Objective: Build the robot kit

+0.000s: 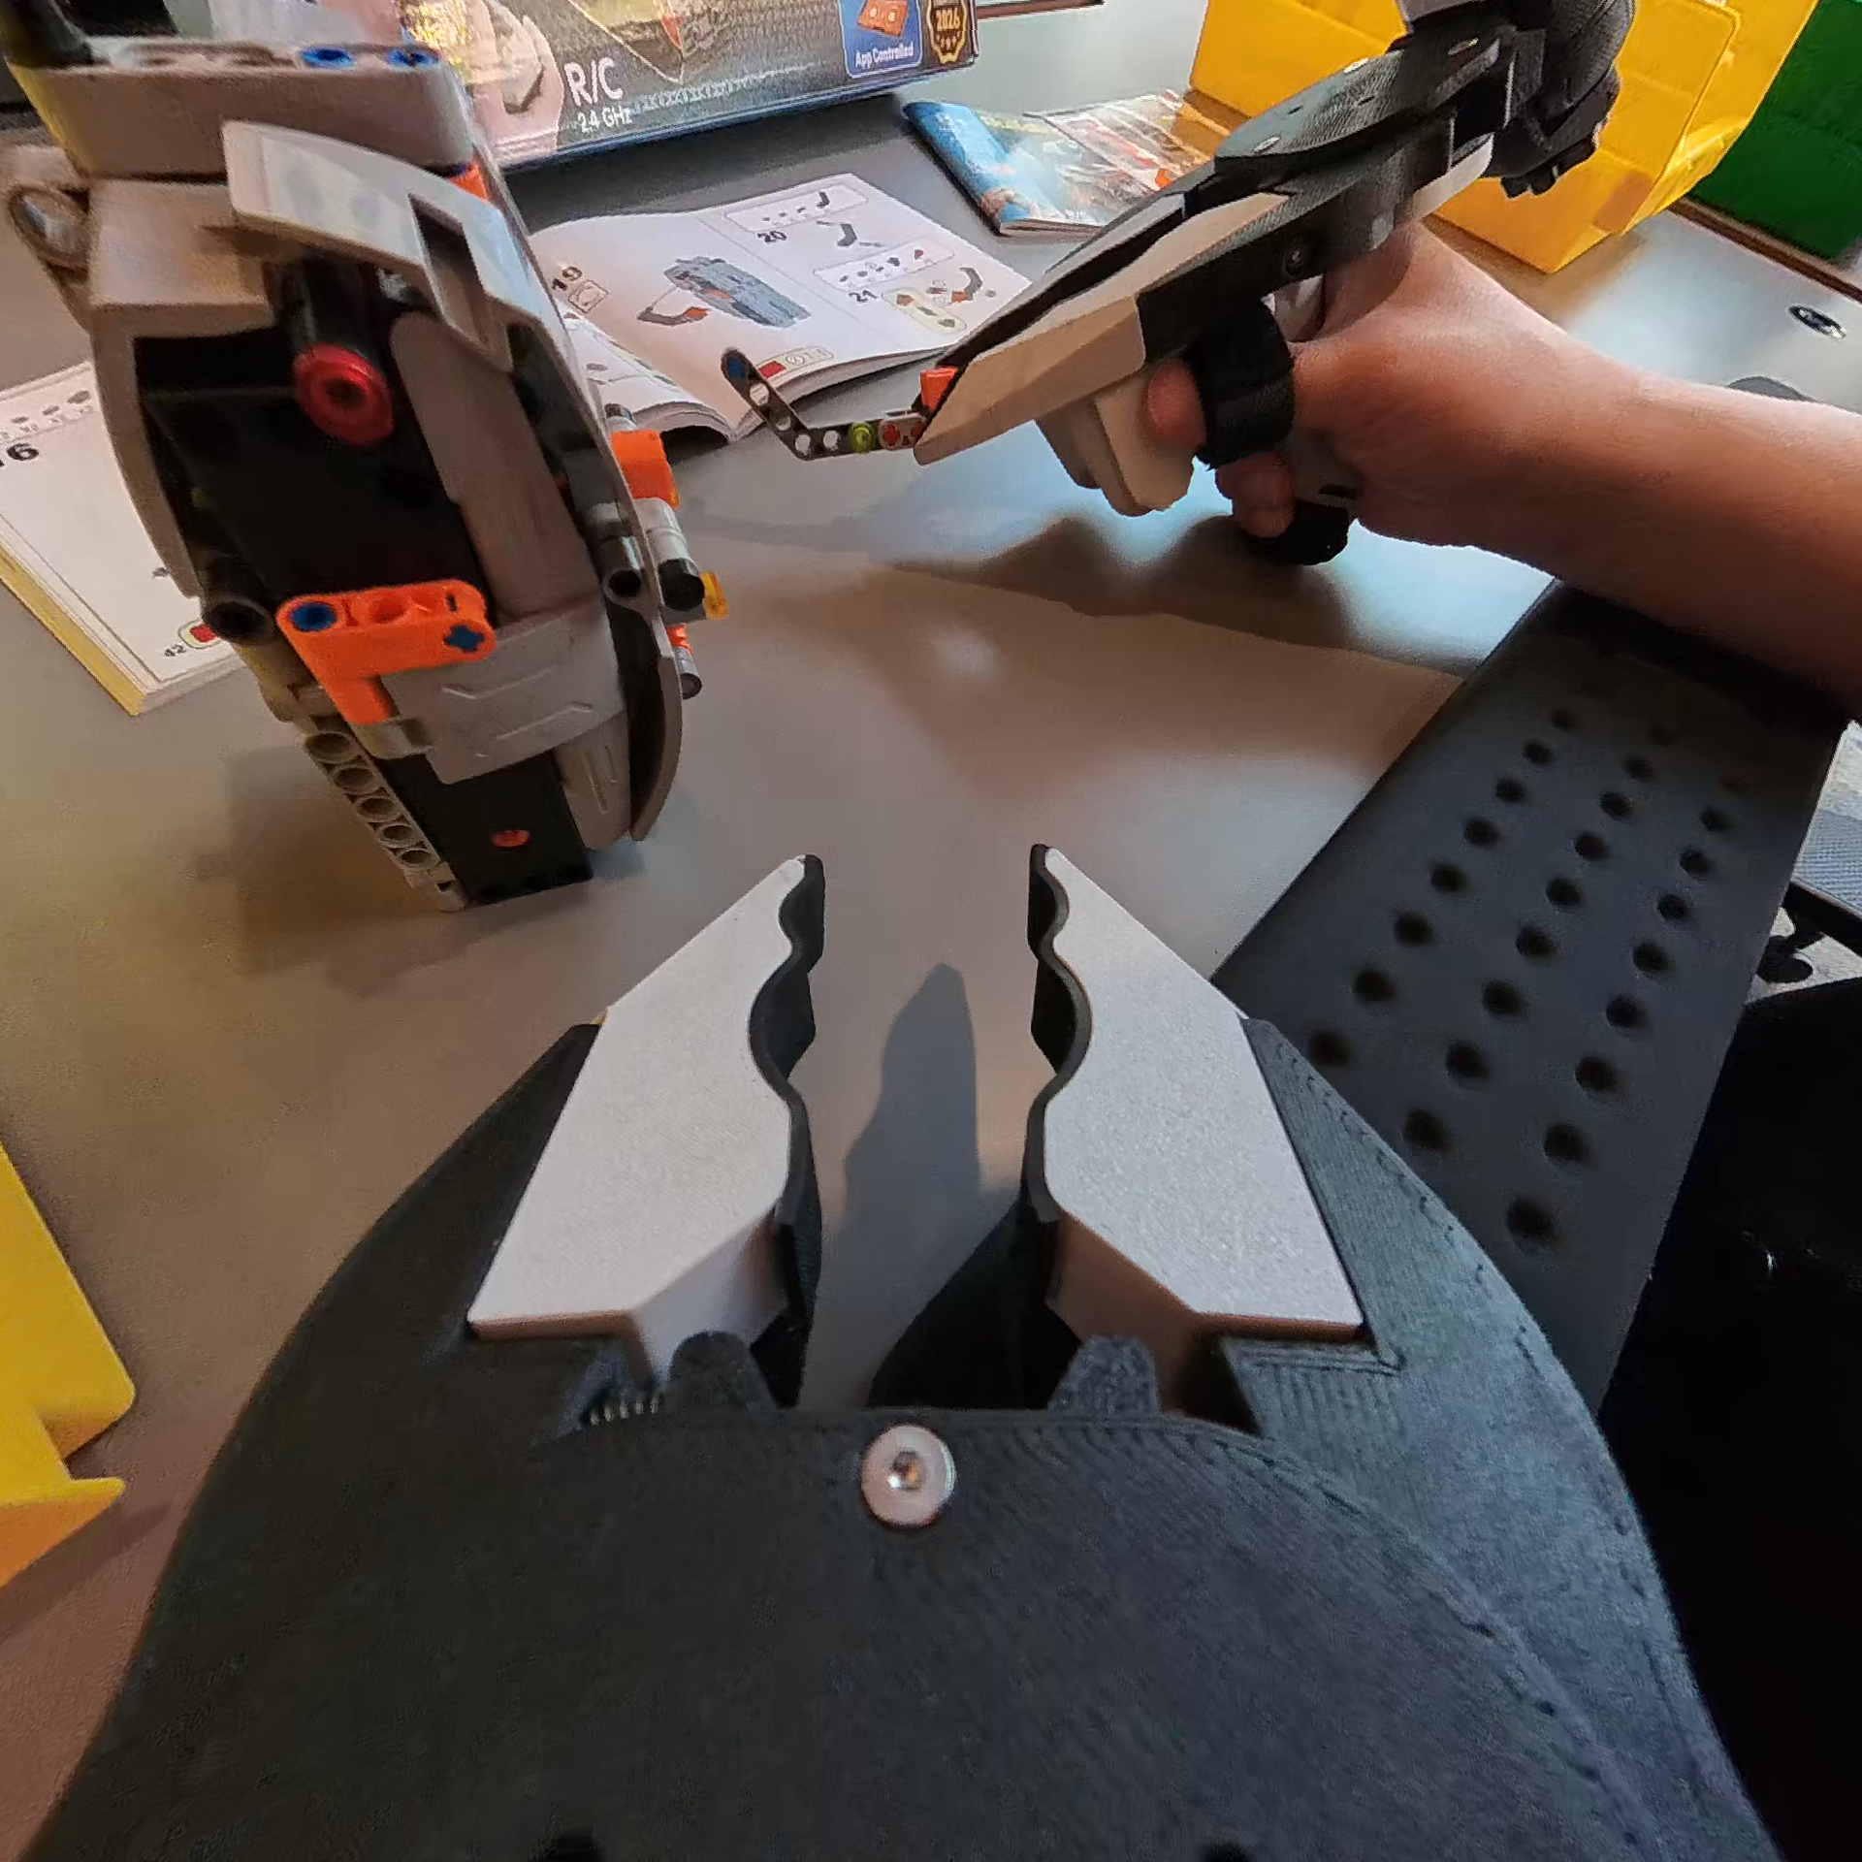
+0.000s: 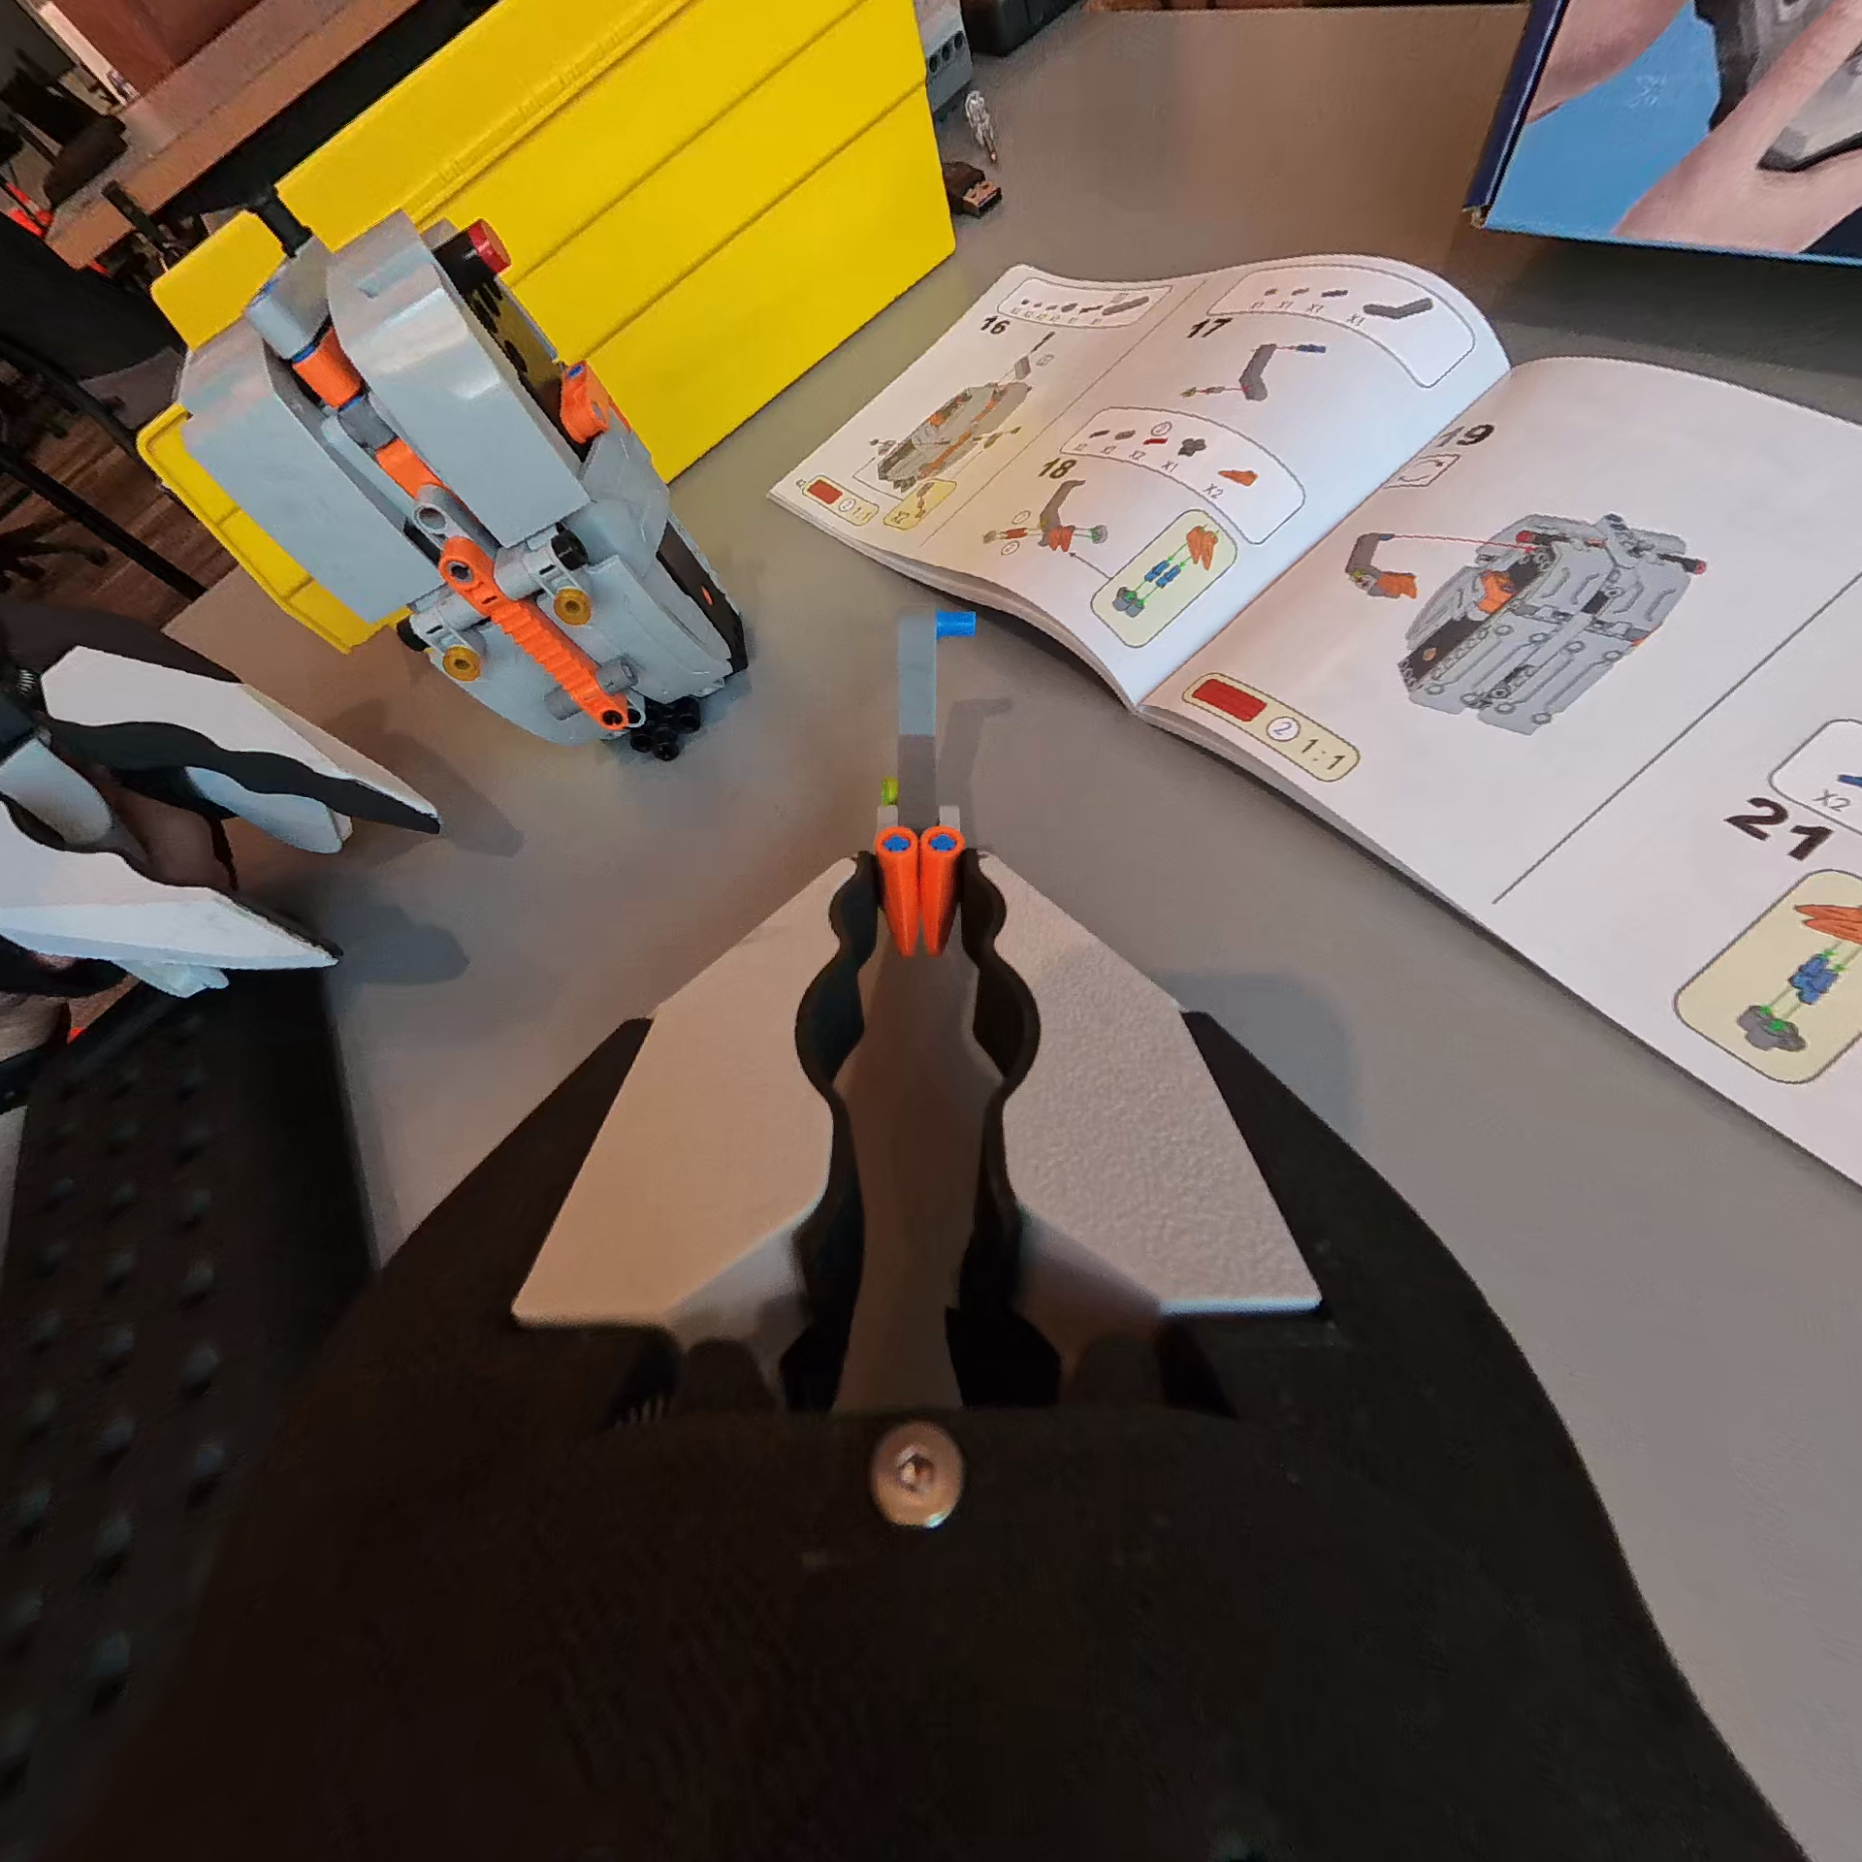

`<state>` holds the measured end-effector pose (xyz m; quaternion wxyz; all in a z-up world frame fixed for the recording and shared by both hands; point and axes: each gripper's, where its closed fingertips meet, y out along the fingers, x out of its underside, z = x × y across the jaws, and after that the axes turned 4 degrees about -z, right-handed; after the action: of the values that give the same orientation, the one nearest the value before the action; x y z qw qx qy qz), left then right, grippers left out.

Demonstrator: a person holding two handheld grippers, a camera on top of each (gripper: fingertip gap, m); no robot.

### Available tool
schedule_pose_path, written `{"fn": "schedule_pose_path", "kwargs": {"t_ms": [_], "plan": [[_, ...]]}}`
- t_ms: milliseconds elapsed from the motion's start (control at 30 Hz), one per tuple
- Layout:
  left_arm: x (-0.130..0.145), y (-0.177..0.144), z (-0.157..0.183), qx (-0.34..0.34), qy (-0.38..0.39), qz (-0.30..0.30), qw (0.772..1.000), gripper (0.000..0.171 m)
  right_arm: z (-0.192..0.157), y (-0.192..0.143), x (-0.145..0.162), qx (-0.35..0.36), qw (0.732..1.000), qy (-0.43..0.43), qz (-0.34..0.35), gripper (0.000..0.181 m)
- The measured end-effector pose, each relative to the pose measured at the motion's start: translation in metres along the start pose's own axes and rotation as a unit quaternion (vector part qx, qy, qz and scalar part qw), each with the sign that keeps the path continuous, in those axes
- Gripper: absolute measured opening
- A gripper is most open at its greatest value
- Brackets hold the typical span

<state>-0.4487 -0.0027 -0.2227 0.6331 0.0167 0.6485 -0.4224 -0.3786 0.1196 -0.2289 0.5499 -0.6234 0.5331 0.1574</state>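
A grey, black and orange brick-built model (image 1: 383,524) stands upright on the grey table (image 1: 957,705), left of my left gripper (image 1: 927,877); it also shows in the right wrist view (image 2: 474,504). My left gripper is open and empty, low over the table near the model's base. My right gripper (image 2: 917,867) is shut on a small sub-assembly (image 2: 919,887): two orange pieces between the tips and a grey bent beam with a blue pin pointing away. In the left wrist view that gripper (image 1: 932,423) holds the angled beam (image 1: 806,413) above the table, right of the model.
An open instruction booklet (image 2: 1360,564) lies on the table behind and right of the held part. A yellow bin (image 2: 645,202) stands behind the model. A printed box (image 1: 705,60) stands at the back. A black perforated pad (image 1: 1532,957) lies by the person's forearm (image 1: 1612,453). Some 15 cm of space lies between my two pairs of fingers.
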Motion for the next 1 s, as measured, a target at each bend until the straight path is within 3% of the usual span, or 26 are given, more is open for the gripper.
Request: {"fn": "schedule_pose_path", "kwargs": {"t_ms": [667,1000], "plan": [[0.0016,0.0004,0.0029,0.003,0.002,-0.005,1.0,0.039,-0.0079,0.0017,-0.0046,-0.036,0.999,0.029,0.005,0.016],[0.0035,-0.001,0.0054,0.009,0.004,-0.008,1.0,0.039,-0.0058,0.0077,-0.0071,-0.009,1.0,-0.004,-0.003,0.016]]}}
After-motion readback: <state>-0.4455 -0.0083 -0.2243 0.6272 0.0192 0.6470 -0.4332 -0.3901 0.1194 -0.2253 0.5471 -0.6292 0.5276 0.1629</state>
